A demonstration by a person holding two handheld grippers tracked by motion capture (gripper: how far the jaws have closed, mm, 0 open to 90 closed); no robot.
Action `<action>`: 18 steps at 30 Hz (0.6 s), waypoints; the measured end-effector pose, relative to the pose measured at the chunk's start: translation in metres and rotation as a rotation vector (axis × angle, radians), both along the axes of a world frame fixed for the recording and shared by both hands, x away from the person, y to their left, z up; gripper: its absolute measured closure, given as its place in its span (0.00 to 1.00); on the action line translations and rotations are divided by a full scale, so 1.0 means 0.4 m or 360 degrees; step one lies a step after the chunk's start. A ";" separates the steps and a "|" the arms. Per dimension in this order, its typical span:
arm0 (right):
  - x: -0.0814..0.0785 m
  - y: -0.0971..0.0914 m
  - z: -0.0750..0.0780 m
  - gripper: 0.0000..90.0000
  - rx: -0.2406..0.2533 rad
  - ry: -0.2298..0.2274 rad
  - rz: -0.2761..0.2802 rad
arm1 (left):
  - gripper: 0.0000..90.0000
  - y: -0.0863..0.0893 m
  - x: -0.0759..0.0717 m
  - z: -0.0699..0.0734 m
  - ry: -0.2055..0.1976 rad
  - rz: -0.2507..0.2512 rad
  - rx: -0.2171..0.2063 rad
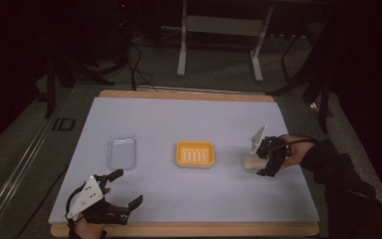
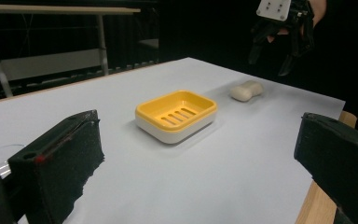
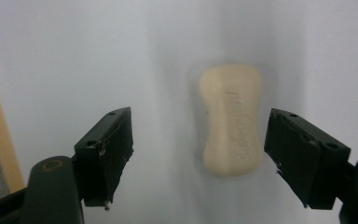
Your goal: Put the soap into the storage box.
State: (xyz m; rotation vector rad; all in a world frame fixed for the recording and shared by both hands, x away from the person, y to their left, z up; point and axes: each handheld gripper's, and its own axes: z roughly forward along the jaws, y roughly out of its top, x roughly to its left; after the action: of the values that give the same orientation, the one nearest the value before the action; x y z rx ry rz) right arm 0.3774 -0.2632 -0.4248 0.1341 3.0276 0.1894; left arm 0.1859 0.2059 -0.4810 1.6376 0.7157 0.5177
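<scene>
We hover our spread right gripper (image 3: 198,161) over the soap (image 3: 233,120); dish (image 1: 195,154) empty, left gripper (image 1: 124,188) spread, idle.

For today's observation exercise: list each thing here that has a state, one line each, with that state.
Soap: lying flat on the table, not gripped.
Soap dish: empty, upright.
Clear lid: lying apart from the dish.
Left hand-held gripper: open, holding nothing.
Right hand-held gripper: open above the soap.
</scene>
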 end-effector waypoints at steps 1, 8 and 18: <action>0.002 0.000 -0.001 0.27 -0.0004 0.0001 -0.0003 | 0.01 0.001 -0.001 -0.001 0.0000 -0.0001 0.0003; 0.027 -0.003 -0.009 0.31 0.0064 -0.0044 -0.0015 | 0.01 0.006 -0.009 -0.003 0.0010 0.0023 0.0012; 0.060 -0.011 -0.067 0.32 0.0025 -0.0013 -0.0002 | 0.01 0.016 -0.022 -0.004 0.0016 0.0052 0.0009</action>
State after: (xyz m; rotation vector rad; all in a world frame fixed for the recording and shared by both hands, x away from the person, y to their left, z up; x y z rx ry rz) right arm 0.4014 -0.2675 -0.4514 0.1358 3.0186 0.2128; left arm 0.1771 0.2125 -0.4827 1.6369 0.7501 0.5359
